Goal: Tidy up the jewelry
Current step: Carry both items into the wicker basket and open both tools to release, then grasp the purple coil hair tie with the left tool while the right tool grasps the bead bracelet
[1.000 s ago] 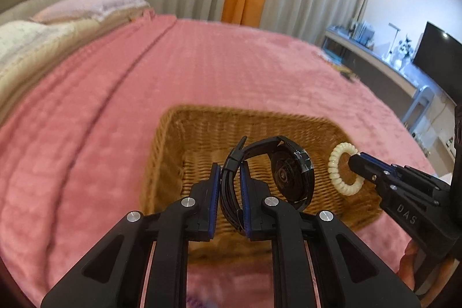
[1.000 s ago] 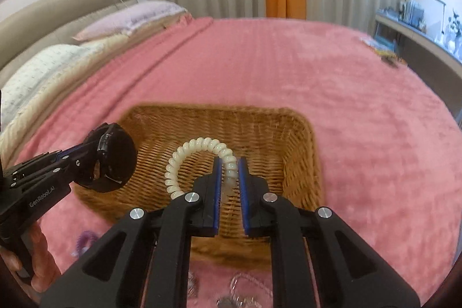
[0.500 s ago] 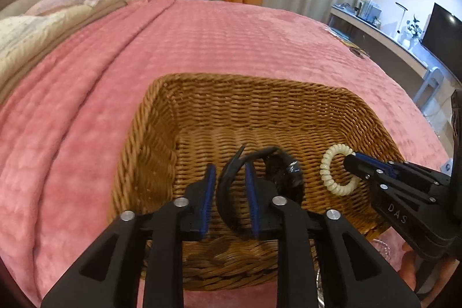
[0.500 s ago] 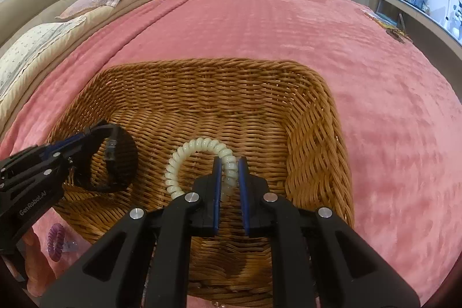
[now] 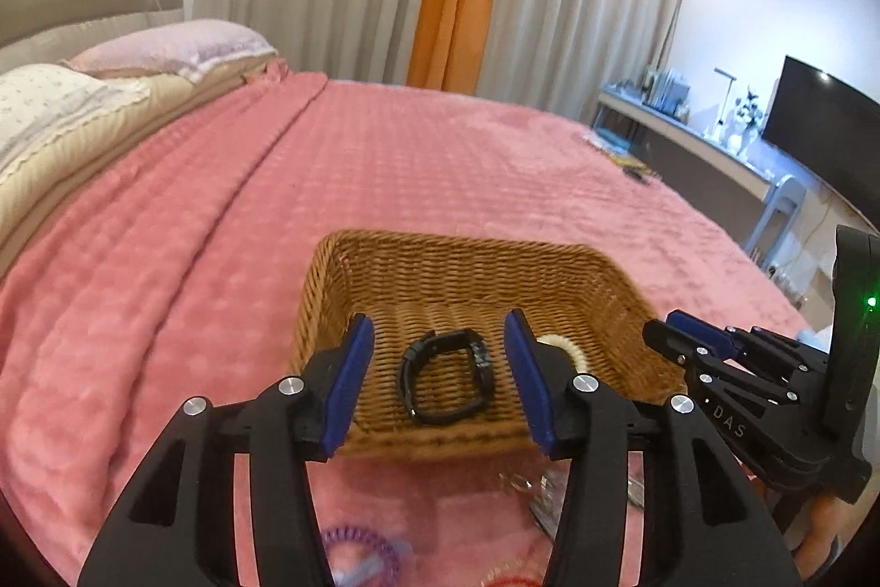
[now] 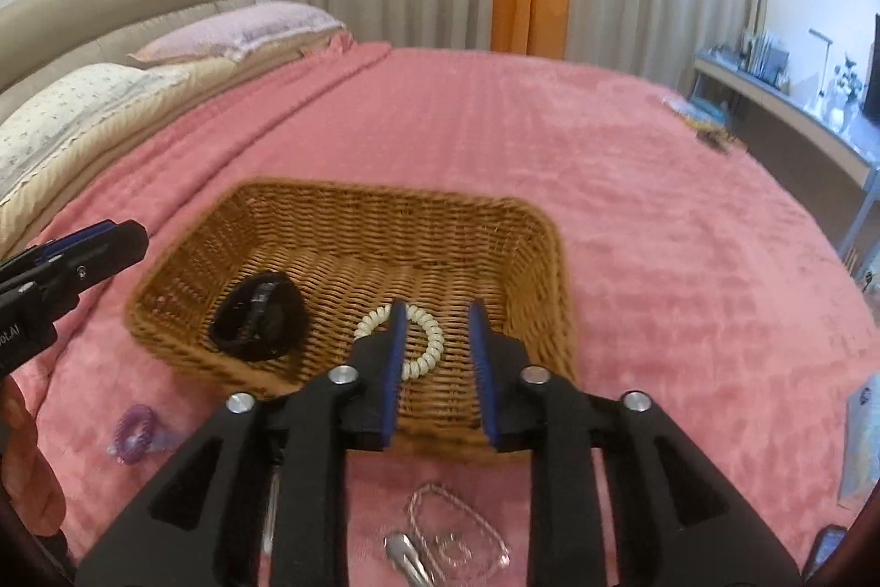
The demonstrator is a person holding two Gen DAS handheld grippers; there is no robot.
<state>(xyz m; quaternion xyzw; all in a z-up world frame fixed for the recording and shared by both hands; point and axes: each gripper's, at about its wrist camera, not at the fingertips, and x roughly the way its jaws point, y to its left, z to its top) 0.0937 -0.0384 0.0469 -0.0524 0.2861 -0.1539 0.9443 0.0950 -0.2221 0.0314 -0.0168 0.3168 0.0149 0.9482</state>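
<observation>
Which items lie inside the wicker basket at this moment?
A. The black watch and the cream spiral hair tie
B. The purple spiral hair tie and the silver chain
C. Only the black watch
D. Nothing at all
A. The black watch and the cream spiral hair tie both rest on the floor of the wicker basket, while both tools are open and hold nothing.

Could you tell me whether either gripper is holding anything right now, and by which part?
Nothing is held: left gripper and right gripper are open; watch and spiral hair tie lie in the basket.
</observation>
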